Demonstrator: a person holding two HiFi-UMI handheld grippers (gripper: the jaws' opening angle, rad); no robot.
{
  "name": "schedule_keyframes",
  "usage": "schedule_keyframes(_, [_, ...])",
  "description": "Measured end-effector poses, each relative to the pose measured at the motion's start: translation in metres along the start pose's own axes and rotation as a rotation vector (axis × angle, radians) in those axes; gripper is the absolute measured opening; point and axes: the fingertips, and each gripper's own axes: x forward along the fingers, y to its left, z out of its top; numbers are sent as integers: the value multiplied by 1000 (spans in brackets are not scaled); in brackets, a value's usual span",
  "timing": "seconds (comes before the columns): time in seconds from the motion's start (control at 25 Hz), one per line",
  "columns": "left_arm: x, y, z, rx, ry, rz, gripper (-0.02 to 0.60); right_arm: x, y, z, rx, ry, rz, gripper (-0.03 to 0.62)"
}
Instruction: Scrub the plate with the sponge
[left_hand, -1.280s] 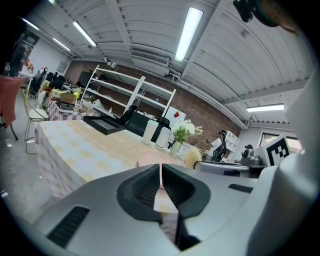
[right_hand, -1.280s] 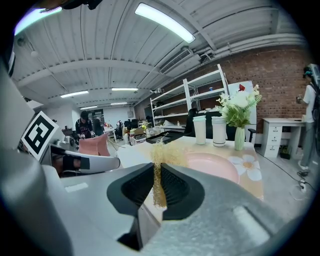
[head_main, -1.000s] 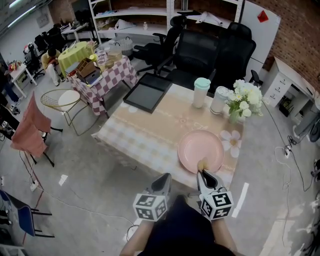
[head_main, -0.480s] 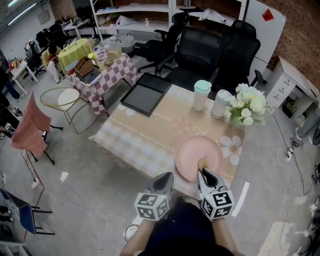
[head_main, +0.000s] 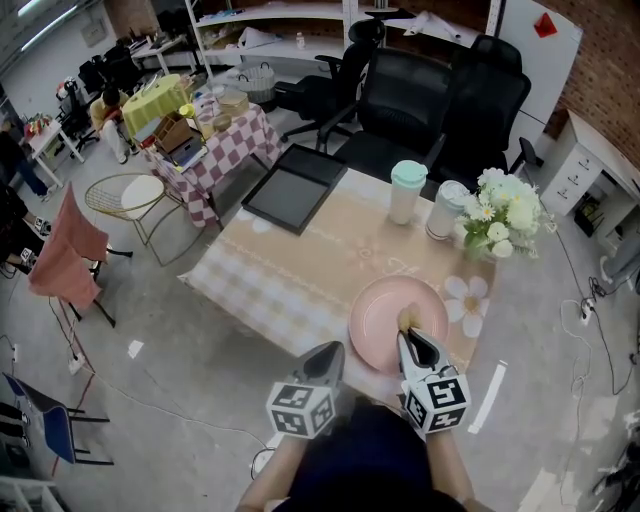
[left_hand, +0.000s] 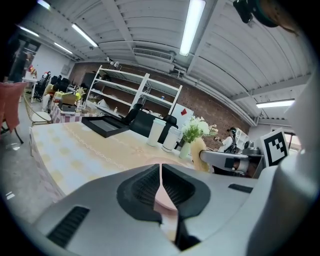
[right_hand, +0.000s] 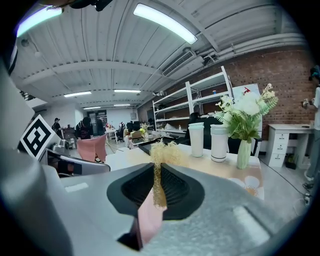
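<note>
A round pink plate (head_main: 392, 318) lies near the front right edge of the table (head_main: 300, 270). My right gripper (head_main: 410, 335) is shut on a yellow fibrous sponge (head_main: 408, 320), whose tuft sticks out over the plate's near part. In the right gripper view the sponge (right_hand: 161, 159) is squeezed flat between the jaws, with pink plate (right_hand: 149, 220) showing below. My left gripper (head_main: 333, 354) hangs shut and holds nothing, just off the table's front edge to the left of the plate. In the left gripper view, the plate (left_hand: 165, 201) shows through the thin slit.
A mint-lidded cup (head_main: 406, 192), a white tumbler (head_main: 444, 211) and a vase of white flowers (head_main: 505, 218) stand at the table's far right. A black tray (head_main: 293, 188) lies at the far left corner. Office chairs (head_main: 420, 95) stand behind the table.
The view has shifted slightly; both grippers keep their places relative to the plate. The sponge stays over the plate's near part.
</note>
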Motion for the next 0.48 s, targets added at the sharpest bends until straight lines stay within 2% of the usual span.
schedule_keyframes(0.48, [29, 5, 0, -16, 30, 30, 21, 28, -26, 12, -54, 8, 19, 43])
